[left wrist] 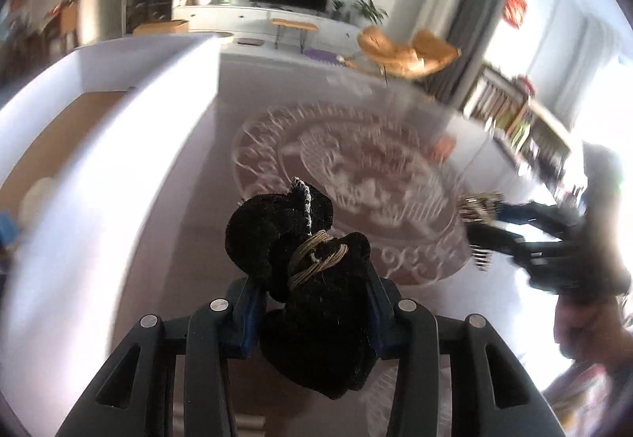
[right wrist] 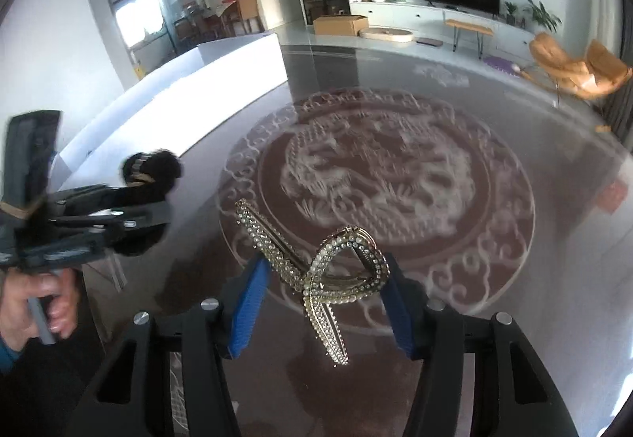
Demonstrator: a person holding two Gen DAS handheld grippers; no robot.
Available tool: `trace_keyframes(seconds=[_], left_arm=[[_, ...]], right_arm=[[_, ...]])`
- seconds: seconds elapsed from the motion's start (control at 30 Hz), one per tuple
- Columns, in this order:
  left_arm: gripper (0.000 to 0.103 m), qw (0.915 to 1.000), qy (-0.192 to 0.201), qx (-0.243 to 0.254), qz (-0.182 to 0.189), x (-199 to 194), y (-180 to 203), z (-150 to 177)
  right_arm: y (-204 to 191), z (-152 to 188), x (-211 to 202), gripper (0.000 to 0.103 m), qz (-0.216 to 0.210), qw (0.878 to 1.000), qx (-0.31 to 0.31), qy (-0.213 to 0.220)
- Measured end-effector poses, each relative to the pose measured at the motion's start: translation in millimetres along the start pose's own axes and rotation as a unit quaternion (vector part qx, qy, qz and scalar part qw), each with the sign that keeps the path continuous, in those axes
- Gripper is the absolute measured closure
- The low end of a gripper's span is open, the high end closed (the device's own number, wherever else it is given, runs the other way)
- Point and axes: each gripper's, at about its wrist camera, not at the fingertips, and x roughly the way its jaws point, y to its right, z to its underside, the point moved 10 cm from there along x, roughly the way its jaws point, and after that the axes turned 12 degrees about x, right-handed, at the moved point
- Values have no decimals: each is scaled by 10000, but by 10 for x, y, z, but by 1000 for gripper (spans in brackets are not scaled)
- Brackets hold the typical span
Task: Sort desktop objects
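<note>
Both tools are loaded and in the air, so the step in hand looks like the carry from pickup to drop-off. The left gripper (left wrist: 316,302) is clenched on a black fuzzy hair tie (left wrist: 304,267) wound with tan cord, the bundle bulging up and forward out of the blue pads. The right gripper (right wrist: 322,302) holds a rhinestone hair clip (right wrist: 328,271), a looped gold-and-crystal piece; its loop sits against the right pad, while the left pad seems to stand slightly apart from it, so it may be pinched only on a narrow part, though the angle makes that hard to judge. The landmark is the white box (left wrist: 118,128), with a brown floor and pale and blue things blurred inside. The hair tie hangs to the right of the box's wall, outside it, over the patterned round rug (right wrist: 376,176); the clip is farther to the right, well apart from the box. The next move probably calls for swinging the left load over the wall and down into the proper section before letting go, then bringing the clip across gently, since its hold looks slight.
</note>
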Motion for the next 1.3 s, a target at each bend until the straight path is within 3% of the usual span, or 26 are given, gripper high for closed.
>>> trace_keyframes(seconds=[0.13,0.23,0.43,0.5,0.57,0.6,0.63,0.67,0.7,0.77,0.8,0.9,0.97,1.07,1.2,1.3], left_arm=[[61,9978,432,-254,-425,-718,-563,-305],[61,9927,392,-574,-991,-1062,-1283,-392],[61,9782,-374,-1077,-1733,-1015,-2387,-62],[54,9733,-595,-1197,-1868,-956,-2606,95],[41,9635,-836,-1345,-2161,-957,-2779,230],[38,9603,-876,-1383,-2261,-964,-2822,270],[35,9590,-847,-1405,-2311,-977,-2830,304],[31,9580,-778,-1431,-2360,-1000,-2837,332],[28,9569,-708,-1454,-2414,-1051,-2843,352],[5,9528,-675,-1493,-2556,-1092,-2851,412],[2,9510,-695,-1525,-2599,-1070,-2859,432],[1,9496,-634,-1745,-2524,-1084,-2810,490],[1,9438,-691,-1876,-2632,-1114,-2763,529],[1,9270,-677,-1865,-3183,-1248,-2729,490],[1,9039,-821,-1755,-3814,-1369,-2724,395],[0,8979,-585,-1746,-3998,-1506,-2650,344]], right_arm=[[-561,-507,-23,46,-426,9986,-224,197],[-1414,-980,46,46,-1044,9925,-550,307],[-2803,-1304,626,46,-1670,9802,-1063,-104],[-3112,-1279,953,46,-1723,9780,-1111,-375],[-3348,-1185,1259,42,-1897,9735,-986,-818],[-3400,-1166,1370,37,-1922,9726,-888,-965],[-3435,-1143,1483,21,-1940,9722,-694,-1115],[-3436,-1131,1524,15,-1941,9725,-549,-1164],[-3422,-1142,1546,15,-1914,9733,-471,-1180],[-3347,-1166,1562,13,-1751,9766,-400,-1182],[-3281,-1155,1535,10,-1576,9796,-488,-1150],[-3099,-1177,1455,2,-1011,9848,-959,-1039],[-2996,-1117,1339,2,-659,9841,-1351,-950],[-2892,-1068,1199,2,-264,9801,-1810,-777],[-2839,-1047,1020,1,-141,9782,-2012,-487],[-2848,-1118,930,1,-152,9785,-2033,-308]])
